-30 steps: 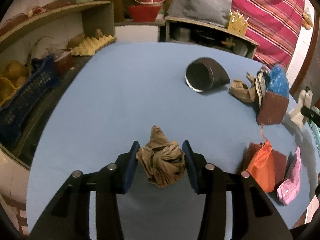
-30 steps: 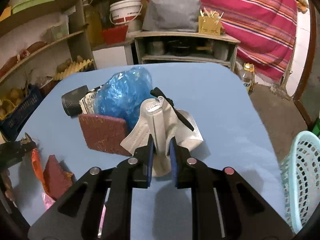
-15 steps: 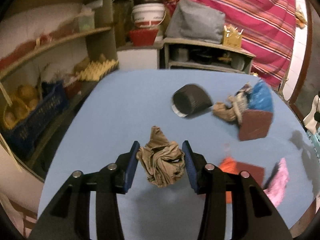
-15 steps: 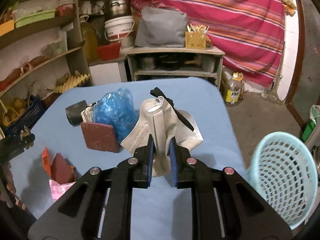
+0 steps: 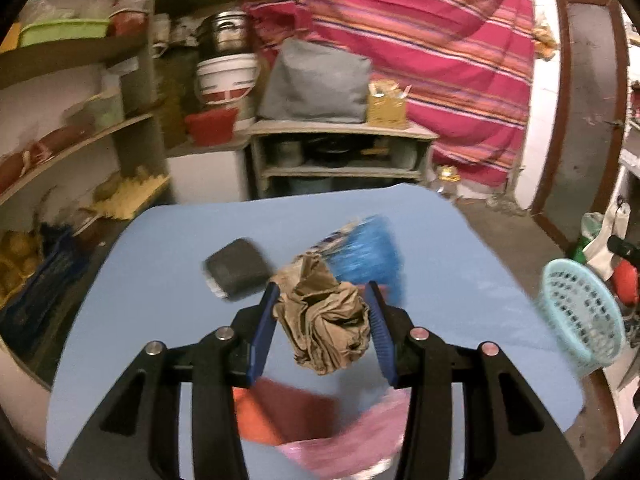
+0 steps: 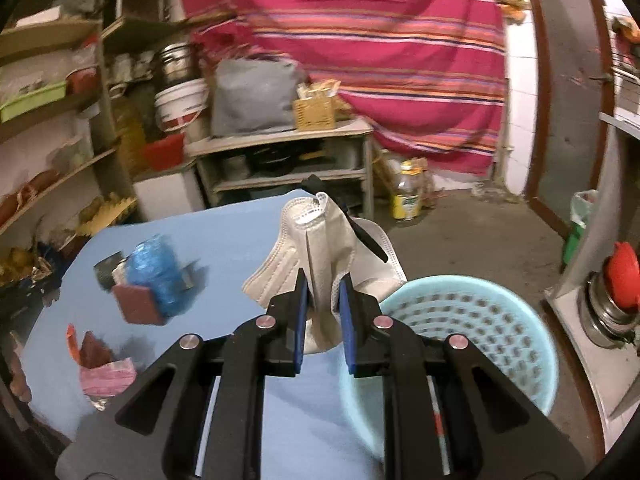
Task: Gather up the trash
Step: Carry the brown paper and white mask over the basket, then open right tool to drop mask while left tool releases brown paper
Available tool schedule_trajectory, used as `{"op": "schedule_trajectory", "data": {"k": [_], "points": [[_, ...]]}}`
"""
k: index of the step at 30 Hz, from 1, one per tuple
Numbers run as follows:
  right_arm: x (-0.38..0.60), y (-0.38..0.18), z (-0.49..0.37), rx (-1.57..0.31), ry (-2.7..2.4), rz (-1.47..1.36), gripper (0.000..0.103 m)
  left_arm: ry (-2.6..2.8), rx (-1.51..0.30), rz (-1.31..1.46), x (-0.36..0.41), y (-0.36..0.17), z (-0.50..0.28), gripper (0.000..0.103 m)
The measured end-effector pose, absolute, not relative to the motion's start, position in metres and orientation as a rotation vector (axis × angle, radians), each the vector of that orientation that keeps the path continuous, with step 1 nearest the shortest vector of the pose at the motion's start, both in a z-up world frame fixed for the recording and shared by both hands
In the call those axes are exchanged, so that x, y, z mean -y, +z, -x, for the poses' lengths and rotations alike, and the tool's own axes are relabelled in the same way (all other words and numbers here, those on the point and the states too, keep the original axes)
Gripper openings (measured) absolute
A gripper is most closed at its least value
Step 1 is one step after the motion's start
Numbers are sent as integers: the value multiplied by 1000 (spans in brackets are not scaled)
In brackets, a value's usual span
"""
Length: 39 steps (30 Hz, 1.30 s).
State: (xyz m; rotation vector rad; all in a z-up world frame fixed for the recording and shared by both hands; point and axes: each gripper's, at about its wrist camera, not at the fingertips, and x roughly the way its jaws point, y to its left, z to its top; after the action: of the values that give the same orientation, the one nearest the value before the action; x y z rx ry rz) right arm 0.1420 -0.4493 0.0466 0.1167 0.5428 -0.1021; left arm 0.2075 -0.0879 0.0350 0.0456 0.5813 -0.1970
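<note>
My left gripper (image 5: 322,300) is shut on a crumpled brown paper wad (image 5: 324,322), held up above the blue table (image 5: 168,280). My right gripper (image 6: 324,284) is shut on a white face mask (image 6: 320,240) with a black strap, raised near the table's right edge. A light blue plastic basket (image 6: 472,320) stands on the floor just right of the table, below and right of the mask; it also shows as the basket (image 5: 580,316) in the left wrist view. On the table lie a blue plastic bag (image 6: 160,276), a dark red pad (image 6: 138,306), a black cup (image 5: 238,270), an orange wrapper (image 6: 72,342) and a pink wrapper (image 6: 106,376).
Wooden shelves (image 5: 72,144) with boxes and food run along the left wall. A low shelf unit (image 5: 340,152) with a grey bag and a white bucket (image 5: 226,80) stands behind the table. A striped curtain (image 5: 420,40) hangs at the back. A red-topped metal container (image 6: 612,292) is at right.
Both grippers rose and swung right with their loads still held. The basket came into both views, and the table litter slid left and lower in the pictures.
</note>
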Motion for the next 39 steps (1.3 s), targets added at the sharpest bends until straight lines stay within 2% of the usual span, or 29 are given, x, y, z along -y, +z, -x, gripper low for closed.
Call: {"op": "schedule_trajectory", "data": {"k": [9,27,29,31,35,37,39], "points": [[506,34,-119,-551,-213,-123,16,-305,-572,-55,190,43,-209,44],[563,6,-99,-599,-290,-172,16,-527,-616,-111,359,3,-210,44],[565,3,-102,-609,-283,-183,18,-532,-622,-114,367,-1,-211,44],[565,0,-107,-619,-290,-177,26,-536,-629,-118,372,-4,-212,44],[573,-11,-115,-651,-292,-192,32,-538,-645,-118,381,-9,-217,44],[578,-15,-118,-671,-293,-201,44,-542,-649,-113,385,-11,-220,44],[582,-16,-116,-671,-303,-207,50,-546,-648,-113,388,-11,-220,44]]}}
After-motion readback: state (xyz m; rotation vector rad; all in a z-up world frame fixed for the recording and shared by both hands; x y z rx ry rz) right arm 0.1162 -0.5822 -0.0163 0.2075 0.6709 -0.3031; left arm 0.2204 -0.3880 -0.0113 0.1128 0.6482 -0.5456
